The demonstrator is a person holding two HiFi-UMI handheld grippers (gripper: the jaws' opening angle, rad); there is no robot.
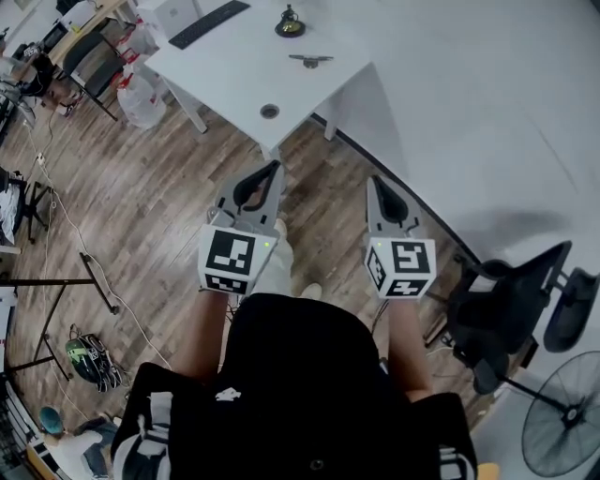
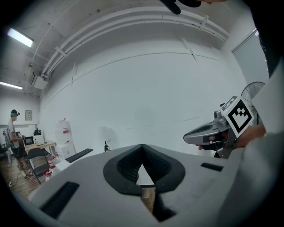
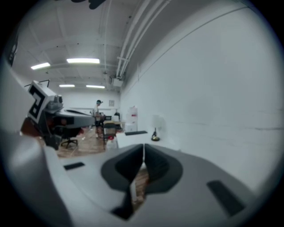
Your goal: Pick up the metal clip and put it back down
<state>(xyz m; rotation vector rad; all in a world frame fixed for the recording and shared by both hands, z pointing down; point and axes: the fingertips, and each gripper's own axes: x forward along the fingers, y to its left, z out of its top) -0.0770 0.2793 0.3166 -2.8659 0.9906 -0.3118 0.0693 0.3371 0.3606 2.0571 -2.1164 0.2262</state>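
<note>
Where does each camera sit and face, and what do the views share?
Head view: on the person's head, facing steeply down at the white table; shows forearms, left hand-held gripper, right hand-held gripper.
Left gripper view: on the left hand-held gripper, facing along its shut jaws toward the wall; right hand-held gripper at right.
Right gripper view: on the right hand-held gripper, facing along its shut jaws toward the table; left hand-held gripper at left.
Shared: all three show the table's black keyboard.

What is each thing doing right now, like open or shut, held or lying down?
left gripper: shut, empty, over the floor.
right gripper: shut, empty, over the floor.
metal clip: lying on the white table, untouched.
keyboard: lying flat on the table.
</note>
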